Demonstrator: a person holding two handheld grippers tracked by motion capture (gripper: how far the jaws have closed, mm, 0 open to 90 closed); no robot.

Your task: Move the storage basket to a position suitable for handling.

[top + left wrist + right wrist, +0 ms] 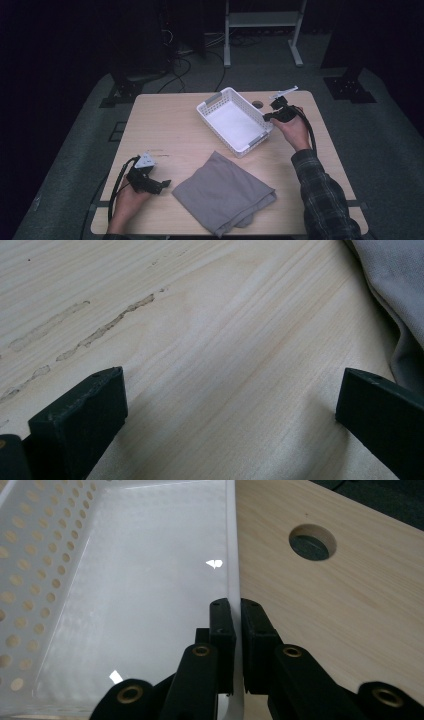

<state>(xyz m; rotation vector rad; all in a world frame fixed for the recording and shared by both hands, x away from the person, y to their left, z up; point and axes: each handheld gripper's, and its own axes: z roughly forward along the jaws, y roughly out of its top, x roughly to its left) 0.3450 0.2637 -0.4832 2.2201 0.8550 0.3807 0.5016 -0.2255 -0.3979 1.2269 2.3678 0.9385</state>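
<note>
A white perforated basket [216, 106] stands empty on the back middle of the wooden table [165, 130]. My right gripper [268, 117] is shut on the basket's right-hand wall; in the right gripper view the two jaws pinch that wall [231, 565] between them, gripper [236, 607]. A folded grey cloth [222, 192] lies at the front middle. My left gripper [165, 183] rests low on the table just left of the cloth, jaws wide apart with bare wood between them [230, 395]. The cloth's edge [395, 285] lies beside its right jaw.
A round cable hole [257, 104] sits in the tabletop behind the basket, also seen as a hole [312, 541]. Dried smears [100, 330] mark the wood by the left gripper. A white stand [260, 22] and cables lie on the floor beyond the table.
</note>
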